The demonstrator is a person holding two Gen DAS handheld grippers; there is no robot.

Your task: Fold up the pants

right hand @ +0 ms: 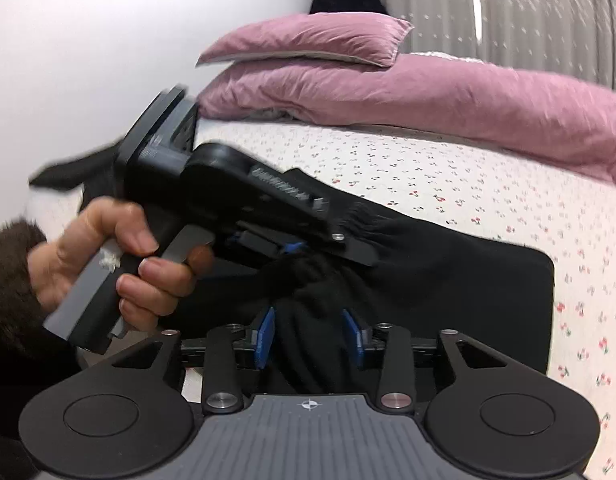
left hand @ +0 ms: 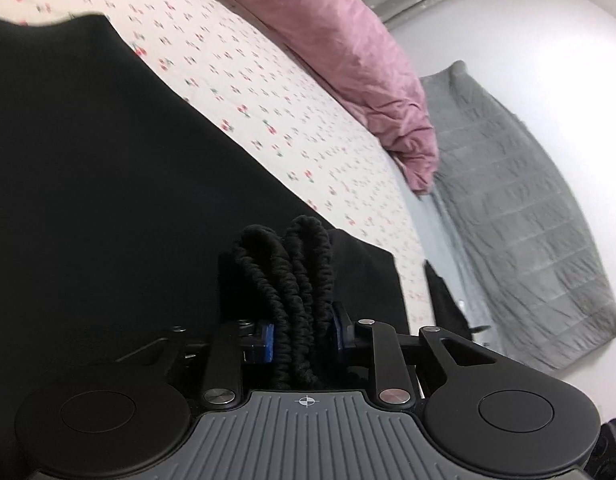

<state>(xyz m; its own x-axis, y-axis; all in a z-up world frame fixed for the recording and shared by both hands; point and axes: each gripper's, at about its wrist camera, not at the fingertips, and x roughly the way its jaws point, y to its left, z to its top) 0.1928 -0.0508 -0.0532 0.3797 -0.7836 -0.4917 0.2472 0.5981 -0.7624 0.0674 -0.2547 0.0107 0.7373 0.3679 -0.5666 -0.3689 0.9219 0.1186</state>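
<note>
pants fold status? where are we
Mid-fold. Done: black pants lie spread on the cherry-print sheet. In hand: left gripper is shut on the gathered waistband; right gripper pinches bunched black fabric beside it. Left: carry that end over, lay it flat, release. No finished fold is visible.

Each gripper (right hand: 310, 338) has 2 blue pads (right hand: 265, 338), black linkage arms with silver screws, and a ribbed grey base. The bare hand (right hand: 119, 264) wears a fuzzy brown sleeve (right hand: 7, 272).
</note>
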